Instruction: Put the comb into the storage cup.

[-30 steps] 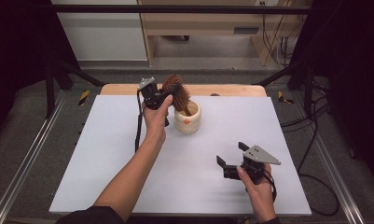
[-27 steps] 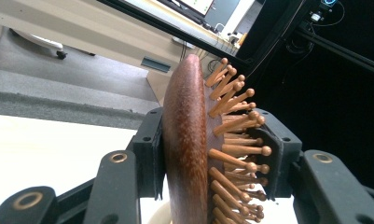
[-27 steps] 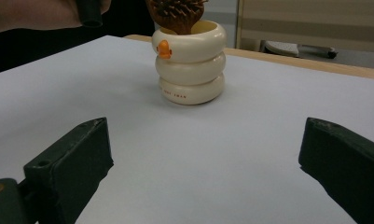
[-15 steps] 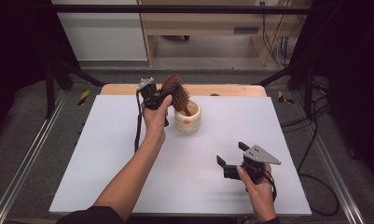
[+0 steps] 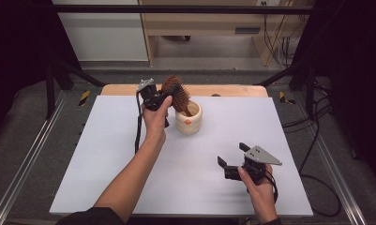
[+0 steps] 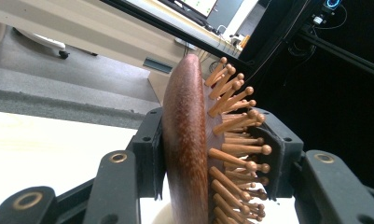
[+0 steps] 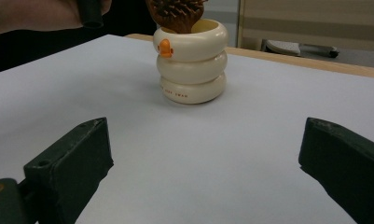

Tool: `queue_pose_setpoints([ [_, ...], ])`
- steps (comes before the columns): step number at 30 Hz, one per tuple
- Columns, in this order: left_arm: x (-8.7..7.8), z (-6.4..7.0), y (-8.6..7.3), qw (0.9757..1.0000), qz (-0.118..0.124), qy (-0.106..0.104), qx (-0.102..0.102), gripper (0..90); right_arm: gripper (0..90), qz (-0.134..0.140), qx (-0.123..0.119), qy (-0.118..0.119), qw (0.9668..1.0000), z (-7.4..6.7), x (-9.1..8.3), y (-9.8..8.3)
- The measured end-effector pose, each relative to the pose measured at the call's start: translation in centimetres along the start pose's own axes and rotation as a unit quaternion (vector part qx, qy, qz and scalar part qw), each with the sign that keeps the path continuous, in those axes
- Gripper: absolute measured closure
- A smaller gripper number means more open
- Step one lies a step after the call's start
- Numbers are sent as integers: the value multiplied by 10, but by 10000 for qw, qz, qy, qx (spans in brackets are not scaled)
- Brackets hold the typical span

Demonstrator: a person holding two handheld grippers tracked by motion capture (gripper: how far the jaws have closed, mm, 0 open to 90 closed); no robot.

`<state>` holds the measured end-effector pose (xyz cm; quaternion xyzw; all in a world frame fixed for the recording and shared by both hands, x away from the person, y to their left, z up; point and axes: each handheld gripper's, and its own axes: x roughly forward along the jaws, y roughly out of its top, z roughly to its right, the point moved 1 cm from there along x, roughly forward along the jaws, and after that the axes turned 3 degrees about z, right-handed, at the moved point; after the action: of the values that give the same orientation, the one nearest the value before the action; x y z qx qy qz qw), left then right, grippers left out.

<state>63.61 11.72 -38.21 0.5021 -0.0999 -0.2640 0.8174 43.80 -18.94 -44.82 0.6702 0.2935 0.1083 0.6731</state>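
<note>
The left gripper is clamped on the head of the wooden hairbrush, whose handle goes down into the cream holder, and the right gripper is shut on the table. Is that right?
Not quite: the right gripper is open, its jaws wide apart with nothing between them, as the right gripper view shows. The left gripper does clamp the hairbrush head, handle down in the cream holder.

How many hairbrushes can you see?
1. The wooden hairbrush is clamped in the left gripper, its handle down inside the cream holder on the table.
</note>
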Motion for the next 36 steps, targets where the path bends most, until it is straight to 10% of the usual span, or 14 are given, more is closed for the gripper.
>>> queue_pose_setpoints([
  [36, 0, 0, -1, 10000, 16, 17, 87, 467, 30, -39, 6, 32, 10000, 0, 1, -1],
])
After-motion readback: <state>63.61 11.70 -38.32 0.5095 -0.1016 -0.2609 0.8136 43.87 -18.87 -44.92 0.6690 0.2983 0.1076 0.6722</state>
